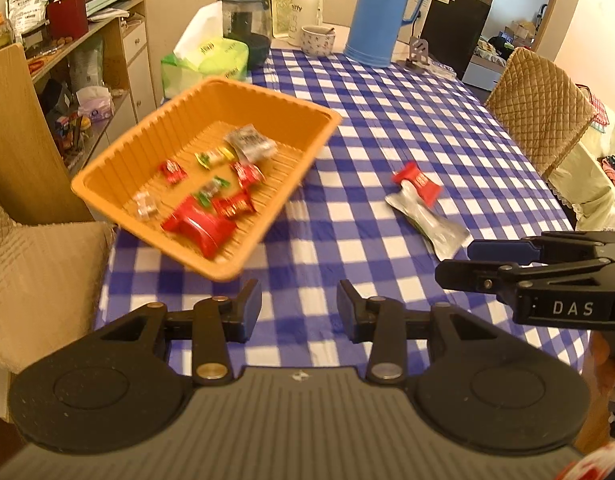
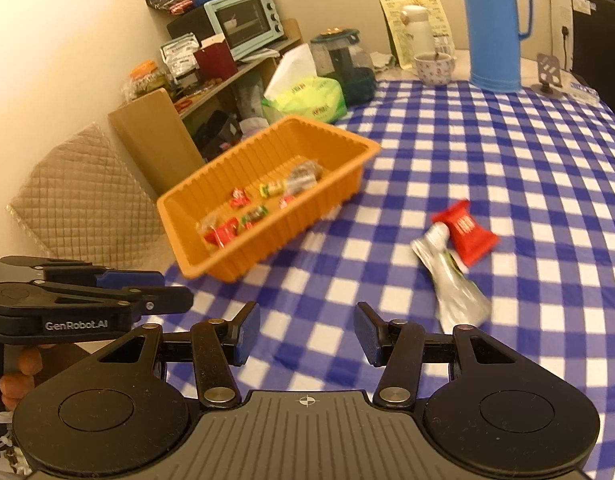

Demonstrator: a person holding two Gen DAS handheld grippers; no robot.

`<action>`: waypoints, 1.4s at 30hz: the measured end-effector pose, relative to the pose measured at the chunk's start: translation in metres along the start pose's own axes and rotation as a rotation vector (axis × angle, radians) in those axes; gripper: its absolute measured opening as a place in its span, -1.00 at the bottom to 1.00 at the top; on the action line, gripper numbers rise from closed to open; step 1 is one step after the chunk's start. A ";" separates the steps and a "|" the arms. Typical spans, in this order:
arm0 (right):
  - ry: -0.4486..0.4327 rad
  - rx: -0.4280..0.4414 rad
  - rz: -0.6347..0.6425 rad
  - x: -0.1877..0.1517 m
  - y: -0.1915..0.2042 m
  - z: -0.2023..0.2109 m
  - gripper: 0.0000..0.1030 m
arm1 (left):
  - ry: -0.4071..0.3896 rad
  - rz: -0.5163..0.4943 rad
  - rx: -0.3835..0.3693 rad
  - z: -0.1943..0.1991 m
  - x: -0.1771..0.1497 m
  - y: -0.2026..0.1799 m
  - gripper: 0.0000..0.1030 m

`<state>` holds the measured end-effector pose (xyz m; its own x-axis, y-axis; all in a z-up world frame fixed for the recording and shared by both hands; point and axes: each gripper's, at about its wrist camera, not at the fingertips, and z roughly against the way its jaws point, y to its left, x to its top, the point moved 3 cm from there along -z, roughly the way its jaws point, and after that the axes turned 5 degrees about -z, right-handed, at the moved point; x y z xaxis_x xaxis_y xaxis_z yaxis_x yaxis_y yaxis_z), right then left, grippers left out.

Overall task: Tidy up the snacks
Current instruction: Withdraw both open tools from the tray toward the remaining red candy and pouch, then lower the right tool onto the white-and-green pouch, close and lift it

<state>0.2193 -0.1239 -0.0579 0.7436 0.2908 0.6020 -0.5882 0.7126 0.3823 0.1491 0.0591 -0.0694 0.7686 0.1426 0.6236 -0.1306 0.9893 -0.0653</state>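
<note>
Along the left edge of the table, in the middle left of both views, the orange tray (image 1: 119,168) sits at an angle on the blue-and-white checked tablecloth (image 1: 387,128), one corner reaching out past the cloth's edge over the chair cushion (image 1: 39,280) below. Inside the tray lie several small wrapped snacks (image 1: 211,208), red, green, yellow and clear. Two more snacks lie out on the cloth to the right of the tray and well apart from it: a red packet (image 2: 465,230) touching the top of a silver pouch (image 2: 453,284). Between the tray and this pair the cloth is bare, and so is the wide stretch toward the right edge of the frame. The left gripper (image 1: 299,308) stands at the bottom centre of its own view, jaws released with nothing between them, above bare cloth just below the tray's near corner. The right gripper (image 2: 306,334) also stands with its jaws apart and empty, the silver pouch just to its right. At the top of the frames the far end of the table is crowded: a blue thermos jug (image 2: 495,26), a patterned cup (image 2: 434,69), a glass kettle (image 1: 243,14) and a green tissue pack (image 2: 309,98) close behind the tray. A quilted chair back (image 1: 539,108) stands at the table's right edge.
</note>
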 end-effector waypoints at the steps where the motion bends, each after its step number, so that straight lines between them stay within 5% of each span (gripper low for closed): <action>1: 0.004 -0.001 -0.003 -0.003 -0.004 0.002 0.02 | 0.002 0.002 0.001 0.000 -0.003 -0.003 -0.26; 20: 0.037 -0.077 -0.019 -0.026 -0.078 0.020 0.02 | 0.073 0.010 0.030 -0.027 -0.020 -0.048 -0.25; 42: 0.024 -0.090 0.050 0.020 -0.111 -0.035 0.01 | 0.053 -0.053 0.039 -0.087 0.022 -0.061 -0.24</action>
<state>0.3103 -0.1746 -0.1124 0.7221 0.3415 0.6016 -0.5946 0.7508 0.2875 0.2288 0.0045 -0.1192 0.8071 0.0923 0.5832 -0.1121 0.9937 -0.0021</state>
